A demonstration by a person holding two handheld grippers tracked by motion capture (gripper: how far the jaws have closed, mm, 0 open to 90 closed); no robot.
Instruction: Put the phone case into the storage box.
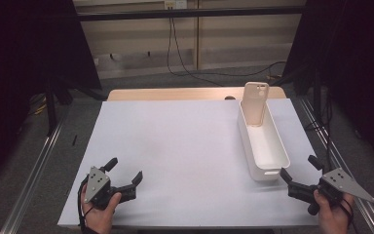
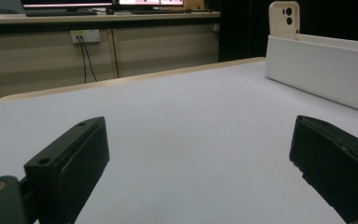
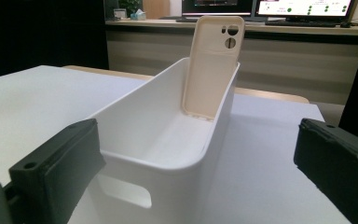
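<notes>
A long white bin stands on the right part of the white table sheet. A cream phone case leans upright against the bin's far end wall; it also rises above the bin as the case in the left gripper view, and inside the bin as the case in the right gripper view. My left gripper rests near the front left corner, open and empty. My right gripper sits just in front of the bin's near end, open and empty.
A wooden tabletop edge shows beyond the sheet. Cables hang by the back wall. Metal rails run along both sides of the table. Black curtains flank the area. Monitors stand on a far desk.
</notes>
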